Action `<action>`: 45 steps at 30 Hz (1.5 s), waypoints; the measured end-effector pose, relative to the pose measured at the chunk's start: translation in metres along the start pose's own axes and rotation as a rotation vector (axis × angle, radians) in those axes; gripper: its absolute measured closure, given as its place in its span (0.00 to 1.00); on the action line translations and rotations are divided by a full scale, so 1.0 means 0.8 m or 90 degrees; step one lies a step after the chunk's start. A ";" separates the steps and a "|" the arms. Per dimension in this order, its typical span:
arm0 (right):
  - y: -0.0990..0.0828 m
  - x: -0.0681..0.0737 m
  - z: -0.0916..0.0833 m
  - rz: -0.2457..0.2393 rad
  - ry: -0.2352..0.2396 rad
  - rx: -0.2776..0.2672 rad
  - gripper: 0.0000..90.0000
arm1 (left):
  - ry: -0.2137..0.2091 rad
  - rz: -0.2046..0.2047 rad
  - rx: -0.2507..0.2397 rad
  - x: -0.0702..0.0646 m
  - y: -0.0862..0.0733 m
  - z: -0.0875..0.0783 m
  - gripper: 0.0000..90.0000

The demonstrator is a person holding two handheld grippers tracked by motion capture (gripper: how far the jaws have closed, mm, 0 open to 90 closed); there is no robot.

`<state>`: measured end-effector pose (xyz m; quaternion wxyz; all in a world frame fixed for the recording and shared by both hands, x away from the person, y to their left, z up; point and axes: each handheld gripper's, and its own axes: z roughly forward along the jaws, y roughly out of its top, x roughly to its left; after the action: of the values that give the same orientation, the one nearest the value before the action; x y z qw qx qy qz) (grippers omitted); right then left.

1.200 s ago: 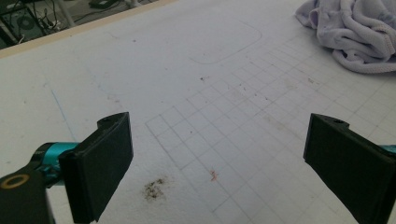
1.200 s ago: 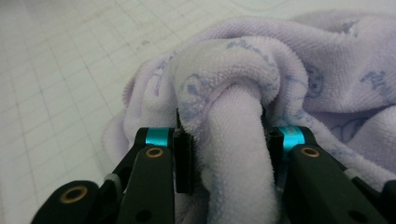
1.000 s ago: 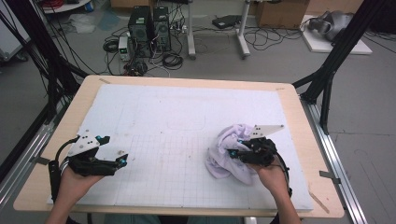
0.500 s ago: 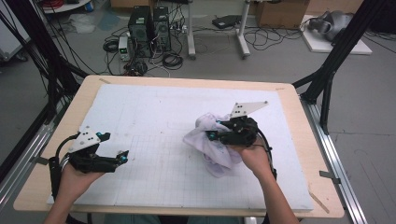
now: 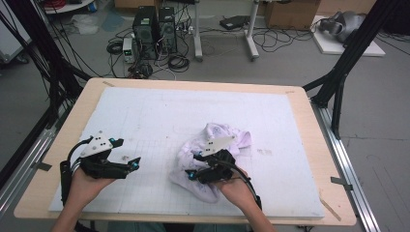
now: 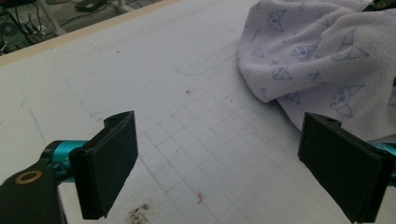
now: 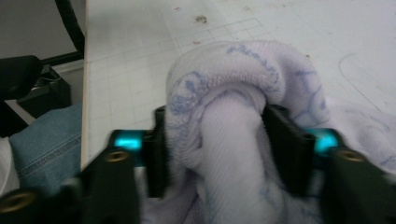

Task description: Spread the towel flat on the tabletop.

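The towel (image 5: 212,157), white with a faint blue cat-face print, lies crumpled on the white gridded mat (image 5: 159,111) covering the wooden table (image 5: 300,104), right of centre and toward the person's side. The right gripper (image 5: 192,173) sits at the near left part of the bundle, with its grey plate above the cloth and its cable trailing back over the right hand (image 5: 234,191). In the right gripper view, a thick rolled fold of the towel (image 7: 233,121) fills the gap between the 2 black jaws; the jaws have just been opening, and the cloth touches both pads (image 7: 156,149), but whether they press on it cannot be told. The left gripper (image 5: 131,164) is held in the left hand (image 5: 82,186) near the left edge of the mat, well apart from the towel, with its jaws pointing toward it. In the left gripper view the 2 pads (image 6: 109,165) stand wide apart with nothing between them, above bare grid lines, and the towel's (image 6: 322,56) edge lies ahead on the upper right. Small brown specks (image 6: 140,212) mark the mat just beside the left pad.
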<state>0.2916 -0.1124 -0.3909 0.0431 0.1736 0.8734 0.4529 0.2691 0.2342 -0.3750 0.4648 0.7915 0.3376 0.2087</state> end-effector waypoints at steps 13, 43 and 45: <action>-0.013 -0.027 -0.091 0.059 -0.014 -0.110 0.34 | -0.047 0.023 0.008 -0.026 0.018 0.037 0.15; -0.081 -0.045 -0.054 0.059 -0.063 0.034 0.88 | -0.141 0.046 0.085 -0.051 0.022 0.141 0.45; -0.079 -0.043 -0.061 0.056 -0.062 0.021 0.88 | -0.151 0.045 0.108 -0.053 0.017 0.157 0.47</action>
<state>0.2958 -0.1955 -0.4166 0.0630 0.2343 0.8692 0.4309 0.3258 0.1241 -0.4237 0.4252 0.8584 0.2686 0.1012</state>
